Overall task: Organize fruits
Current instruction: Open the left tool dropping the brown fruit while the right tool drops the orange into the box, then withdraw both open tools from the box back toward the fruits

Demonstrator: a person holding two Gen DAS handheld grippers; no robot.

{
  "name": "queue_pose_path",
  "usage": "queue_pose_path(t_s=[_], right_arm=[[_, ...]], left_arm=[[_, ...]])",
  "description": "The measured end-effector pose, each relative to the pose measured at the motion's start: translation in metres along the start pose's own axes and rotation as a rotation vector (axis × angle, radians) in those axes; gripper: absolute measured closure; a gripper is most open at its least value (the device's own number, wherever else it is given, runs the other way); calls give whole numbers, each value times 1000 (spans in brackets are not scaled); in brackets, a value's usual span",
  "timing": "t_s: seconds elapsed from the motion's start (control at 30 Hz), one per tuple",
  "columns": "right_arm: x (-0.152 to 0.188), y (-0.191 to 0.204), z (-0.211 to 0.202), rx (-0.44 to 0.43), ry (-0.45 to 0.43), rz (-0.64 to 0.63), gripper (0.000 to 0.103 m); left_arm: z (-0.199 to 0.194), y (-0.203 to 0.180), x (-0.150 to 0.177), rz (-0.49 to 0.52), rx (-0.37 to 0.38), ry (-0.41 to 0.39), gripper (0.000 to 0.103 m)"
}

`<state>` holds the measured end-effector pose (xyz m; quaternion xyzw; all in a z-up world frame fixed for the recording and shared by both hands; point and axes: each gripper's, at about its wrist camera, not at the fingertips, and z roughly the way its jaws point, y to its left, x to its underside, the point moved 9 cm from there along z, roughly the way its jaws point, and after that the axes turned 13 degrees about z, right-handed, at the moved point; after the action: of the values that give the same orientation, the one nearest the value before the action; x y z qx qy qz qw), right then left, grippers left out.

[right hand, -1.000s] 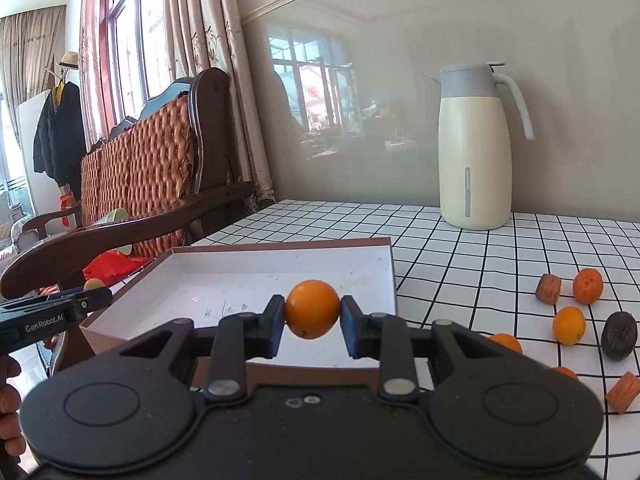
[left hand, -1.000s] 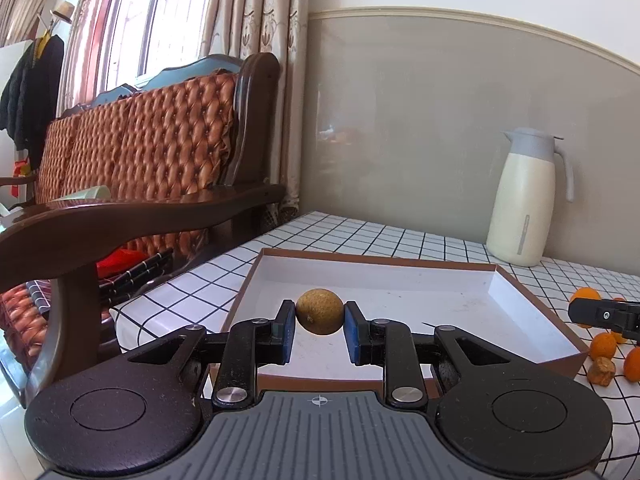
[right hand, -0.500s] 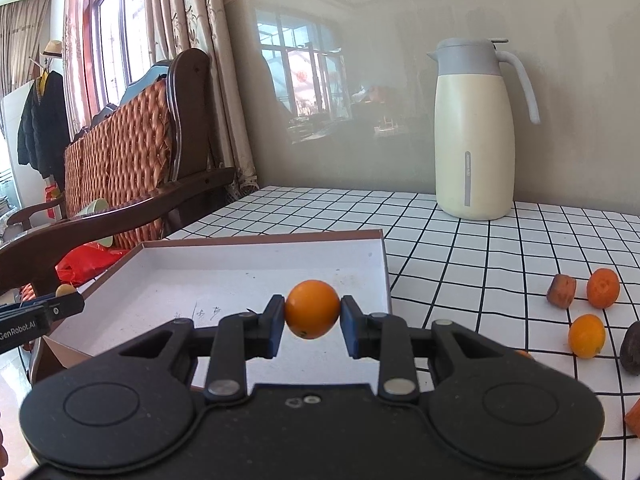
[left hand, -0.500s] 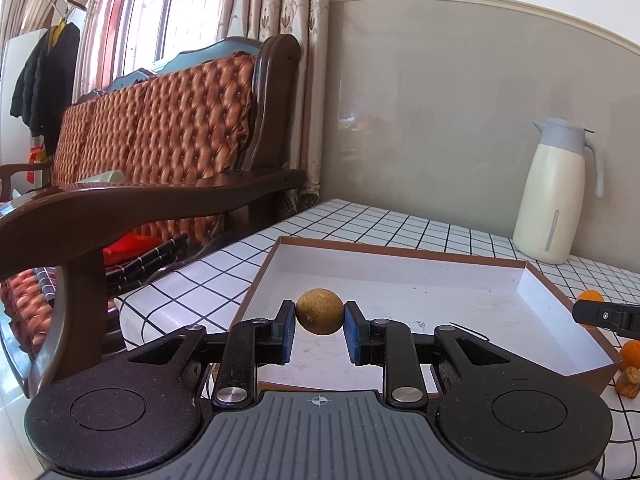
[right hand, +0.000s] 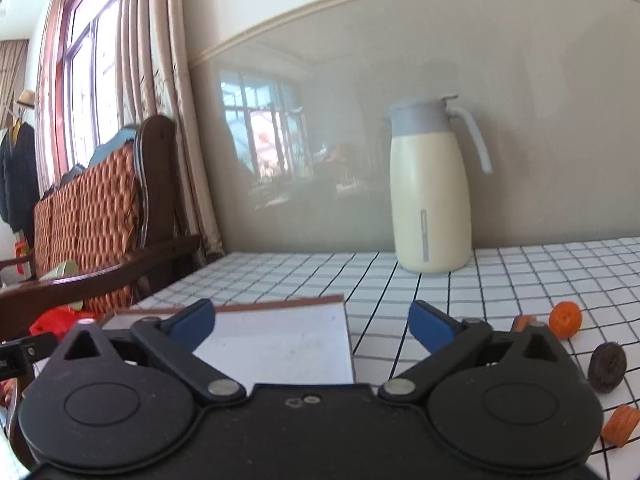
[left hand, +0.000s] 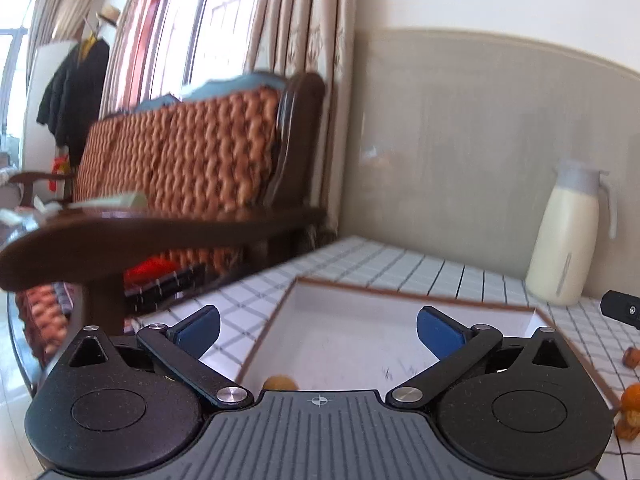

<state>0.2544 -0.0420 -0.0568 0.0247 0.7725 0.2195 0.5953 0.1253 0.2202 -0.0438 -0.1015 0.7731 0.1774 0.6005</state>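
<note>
Both grippers have just let go. The left gripper [left hand: 318, 330] held a brownish round fruit half a second ago; its jaws have just been opening and now stand wide apart with nothing between them. That fruit [left hand: 280, 383] lies on the white floor of the cardboard box [left hand: 416, 304], at about 6 o'clock in the left wrist view, half hidden behind the gripper body. The right gripper [right hand: 312, 322] was clamped on an orange; its jaws too have just been opening and are spread wide and empty, and the orange itself is out of sight in the right wrist view, so I cannot tell where it landed.

In the right wrist view the box corner [right hand: 340, 304] sits at 7 o'clock below the pads. A cream thermos jug [right hand: 430, 196] stands at 1 o'clock on the checked tablecloth [right hand: 400, 280], against the wall. Loose fruit remains on the cloth at 3 to 4 o'clock: an orange one [right hand: 565, 319], a dark round one [right hand: 608, 367] and an orange piece [right hand: 621, 426] near the edge. A wooden sofa [left hand: 192, 168] fills the left wrist view from 9 to 11 o'clock.
</note>
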Motion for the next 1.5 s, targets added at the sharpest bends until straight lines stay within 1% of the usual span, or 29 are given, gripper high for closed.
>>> queue_pose_path(t_s=[0.03,0.07,0.17,0.27,0.4,0.5,0.57,0.7,0.73,0.83,0.93,1.0,1.13,1.3,1.5], right_arm=[[-6,-1,-5,-15,-34,11,6],[-9,-1,-9,-29,-48,22,6],[-15,-5,-15,-50,-71,44,6],[-14,-9,-13,-52,-55,56,6],[-6,-16,-12,-25,-36,61,6],[3,-18,-16,-27,-9,56,6],[9,-18,-16,-24,22,45,6],[25,-21,-11,-12,154,59,6],[28,-22,-10,-5,173,61,6],[32,-27,-11,27,200,58,6],[33,-33,-14,50,225,50,6],[31,-37,-20,55,219,50,6],[22,-48,-33,65,195,39,6],[15,-70,-44,105,183,48,6],[6,-95,-59,142,161,70,6]], left_arm=[[-5,0,-5,12,-13,-29,0],[-8,0,-8,23,-24,-45,0],[-12,-2,-10,37,-19,-57,0],[-13,-9,-8,74,-13,-52,0],[-17,-14,-6,94,-8,-49,0],[-19,-18,-4,109,-12,-40,0],[-17,-22,-1,118,-4,-17,0],[-12,-32,8,107,32,39,0],[-11,-34,9,111,37,46,0],[-12,-40,10,129,37,56,0],[-13,-46,12,124,56,74,0],[-18,-51,11,117,72,65,0],[-27,-65,4,105,114,15,0],[-29,-91,4,124,156,12,0],[-39,-123,-2,152,232,-25,0]])
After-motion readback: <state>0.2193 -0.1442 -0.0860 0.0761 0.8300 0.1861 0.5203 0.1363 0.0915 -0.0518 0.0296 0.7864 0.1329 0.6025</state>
